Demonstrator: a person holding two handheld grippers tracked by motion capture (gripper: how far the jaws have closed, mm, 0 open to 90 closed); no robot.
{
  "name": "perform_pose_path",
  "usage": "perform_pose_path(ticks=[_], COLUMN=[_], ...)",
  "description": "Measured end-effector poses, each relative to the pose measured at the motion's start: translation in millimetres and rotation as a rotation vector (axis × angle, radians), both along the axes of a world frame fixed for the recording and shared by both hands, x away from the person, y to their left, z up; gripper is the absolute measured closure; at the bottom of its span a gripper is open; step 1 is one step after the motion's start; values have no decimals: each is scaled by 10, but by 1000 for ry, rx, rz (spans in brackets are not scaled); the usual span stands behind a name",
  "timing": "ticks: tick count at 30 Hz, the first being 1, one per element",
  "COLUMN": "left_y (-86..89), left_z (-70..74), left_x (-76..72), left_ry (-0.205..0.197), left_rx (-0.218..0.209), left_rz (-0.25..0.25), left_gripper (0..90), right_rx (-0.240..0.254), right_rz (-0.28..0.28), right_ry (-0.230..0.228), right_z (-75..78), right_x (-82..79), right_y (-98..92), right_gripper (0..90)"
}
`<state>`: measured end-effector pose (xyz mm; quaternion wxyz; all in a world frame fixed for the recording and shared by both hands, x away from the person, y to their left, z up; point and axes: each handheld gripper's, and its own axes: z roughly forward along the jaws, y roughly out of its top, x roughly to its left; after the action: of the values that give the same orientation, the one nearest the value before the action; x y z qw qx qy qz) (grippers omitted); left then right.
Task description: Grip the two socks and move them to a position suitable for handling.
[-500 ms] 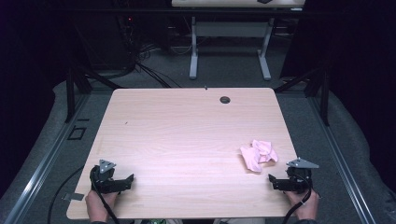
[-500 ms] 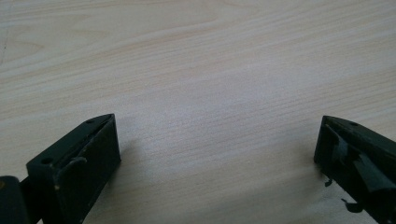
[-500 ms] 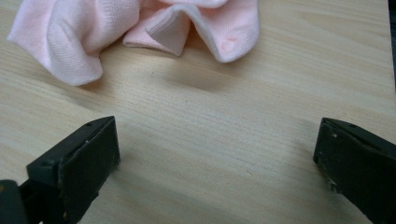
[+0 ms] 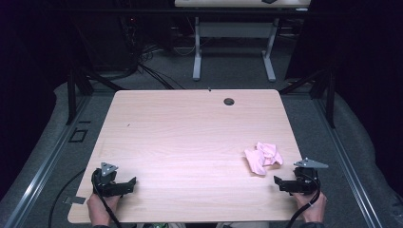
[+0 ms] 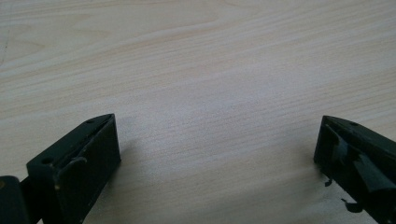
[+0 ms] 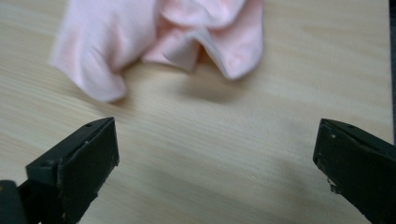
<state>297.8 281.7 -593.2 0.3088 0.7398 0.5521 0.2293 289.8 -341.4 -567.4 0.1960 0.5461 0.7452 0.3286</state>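
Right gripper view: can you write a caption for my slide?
Open right hand-held gripper facing a crumpled pink cloth on the wooden table.

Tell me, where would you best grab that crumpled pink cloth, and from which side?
Probably at the raised fold in the middle of the crumpled pink cloth, coming from the near table edge with the right tongs. They stand open just short of the cloth, and the bunched ridge gives the jaws something to pinch; the flat edges hug the light wooden table.

A crumpled cloth (image 4: 263, 158) lies on the worktop (image 4: 190, 137) near its right edge, toward the near right corner. The right tool (image 4: 278, 182) sits at that corner, just before the cloth. The left tool (image 4: 130, 183) sits at the near left corner. A cable hole (image 4: 229, 101) lies near the far edge.
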Motion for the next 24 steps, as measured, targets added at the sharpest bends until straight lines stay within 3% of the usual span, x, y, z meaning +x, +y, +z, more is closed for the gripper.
perform_pose_path(ticks=[2, 5, 7, 8, 10, 12, 13, 14, 17, 18, 19, 20, 23, 24], left_y=[0, 0, 0, -1, -1, 0, 0, 0, 0, 0, 0, 0, -1, -1], left_z=[0, 0, 0, 0, 0, 0, 0, 0, 0, 0, 0, 0, 0, 0], left_x=[0, 0, -1, -1, -1, 0, -1, -1, 0, 0, 0, 0, 0, 0], left_ry=[0, 0, 0, 0, 0, 0, 0, 0, 0, 0, 0, 0, 0, 0], left_rx=[0, 0, 0, 0, 0, 0, 0, 0, 0, 0, 0, 0, 0, 0], left_rz=[0, 0, 0, 0, 1, 0, 0, 0, 0, 0, 0, 0, 0, 0], left_gripper=[0, 0, 0, 1, 0, 0, 1, 0, 1, 1, 1, 1, 1, 1], right_rx=[2, 8, -11, -11, -34, -45, -59, -59, -90, -90, -108, -108, -136, -136], right_rz=[27, 47, 103, 123, 157, 172, 198, 198, 220, 220, 217, 217, 213, 213], right_ry=[-27, -42, -49, -52, -39, -33, 1, 1, 49, 49, 73, 73, 95, 95], right_z=[181, 299, 433, 460, 493, 487, 414, 414, 275, 275, 198, 198, 93, 93], right_x=[-17, 0, 84, 123, 221, 272, 420, 420, 615, 615, 685, 685, 724, 724], right_y=[79, 171, 343, 411, 554, 630, 766, 766, 922, 922, 968, 968, 1022, 1022], right_gripper=[5, 14, 76, 141, 172, 191, 244, 244, 363, 363, 459, 459, 621, 621])
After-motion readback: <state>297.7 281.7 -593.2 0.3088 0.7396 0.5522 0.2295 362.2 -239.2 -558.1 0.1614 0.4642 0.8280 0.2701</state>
